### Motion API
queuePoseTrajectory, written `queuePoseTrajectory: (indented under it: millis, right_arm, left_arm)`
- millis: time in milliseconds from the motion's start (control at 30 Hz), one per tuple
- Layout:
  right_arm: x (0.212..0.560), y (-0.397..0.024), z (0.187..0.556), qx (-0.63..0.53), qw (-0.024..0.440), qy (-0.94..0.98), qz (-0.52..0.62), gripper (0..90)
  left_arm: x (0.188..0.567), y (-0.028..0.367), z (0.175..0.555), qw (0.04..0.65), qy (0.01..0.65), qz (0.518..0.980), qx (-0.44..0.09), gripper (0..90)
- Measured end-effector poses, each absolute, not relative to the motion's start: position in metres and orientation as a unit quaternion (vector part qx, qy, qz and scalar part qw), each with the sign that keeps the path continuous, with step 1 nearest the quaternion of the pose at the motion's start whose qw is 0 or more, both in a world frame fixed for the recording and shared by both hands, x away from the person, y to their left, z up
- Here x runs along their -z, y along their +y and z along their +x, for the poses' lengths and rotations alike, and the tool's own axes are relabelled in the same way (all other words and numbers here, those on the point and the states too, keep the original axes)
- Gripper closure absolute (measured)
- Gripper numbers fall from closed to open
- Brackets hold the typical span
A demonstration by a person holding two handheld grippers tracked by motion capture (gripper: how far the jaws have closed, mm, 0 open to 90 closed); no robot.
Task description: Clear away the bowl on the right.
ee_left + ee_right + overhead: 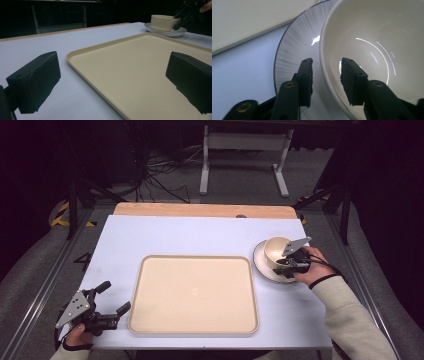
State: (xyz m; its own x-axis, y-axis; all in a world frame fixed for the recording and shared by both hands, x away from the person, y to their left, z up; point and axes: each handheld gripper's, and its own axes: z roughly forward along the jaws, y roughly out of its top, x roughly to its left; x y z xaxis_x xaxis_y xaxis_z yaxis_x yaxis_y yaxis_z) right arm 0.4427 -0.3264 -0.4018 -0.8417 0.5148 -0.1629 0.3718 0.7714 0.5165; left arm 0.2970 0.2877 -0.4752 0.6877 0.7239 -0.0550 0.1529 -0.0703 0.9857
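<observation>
The tray (pixel 194 294) is plain cream-beige on a pale blue-white table (pixel 165 236). The bowl (pixel 377 47) is glossy cream; the plate (pixel 298 47) under it is grey-white with fine radiating lines and a dark rim.

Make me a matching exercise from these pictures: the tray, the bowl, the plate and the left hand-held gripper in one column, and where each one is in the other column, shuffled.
Things:
1. tray
2. bowl
3. plate
4. left hand-held gripper

Places:
A. under the bowl, at the table's right
B. near left corner of the table, jaws apart, holding nothing
C. middle of the table, nothing on it
D. on the plate, its rim between the jaws of the right hand-held gripper

Pairs: 1-C, 2-D, 3-A, 4-B
</observation>
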Motion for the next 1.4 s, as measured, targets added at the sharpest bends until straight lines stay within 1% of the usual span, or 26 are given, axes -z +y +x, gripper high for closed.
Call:
queuePoseTrajectory:
  millis: [133,300,433,667,800,867,967,1400]
  right_arm:
    - [0.4,-0.325,0.441,-0.229,0.161,0.932,0.23,73.8]
    - [0.399,-0.323,0.441,-0.223,0.165,0.935,0.222,78.2]
    - [0.399,-0.318,0.441,-0.217,0.167,0.939,0.208,83.7]
    - [0.397,-0.316,0.44,-0.21,0.177,0.94,0.203,84.0]
    - [0.39,-0.315,0.439,-0.214,0.188,0.935,0.212,83.2]
    - [0.388,-0.315,0.439,-0.223,0.178,0.933,0.218,83.2]
    - [0.386,-0.315,0.437,-0.222,0.181,0.932,0.221,83.2]
    - [0.352,-0.308,0.428,-0.244,0.19,0.926,0.217,82.9]
  left_arm:
    - [0.475,0.288,0.297,0.605,0.317,0.691,-0.237,0.2]
    - [0.475,0.288,0.297,0.604,0.317,0.692,-0.236,0.2]
    - [0.475,0.288,0.297,0.603,0.318,0.692,-0.236,0.2]
    - [0.475,0.288,0.297,0.604,0.318,0.692,-0.235,0.2]
    - [0.475,0.288,0.297,0.604,0.318,0.692,-0.235,0.2]
    - [0.475,0.288,0.297,0.604,0.319,0.691,-0.235,0.2]
    - [0.475,0.288,0.298,0.604,0.32,0.691,-0.234,0.2]
    - [0.475,0.288,0.298,0.604,0.318,0.692,-0.235,0.2]
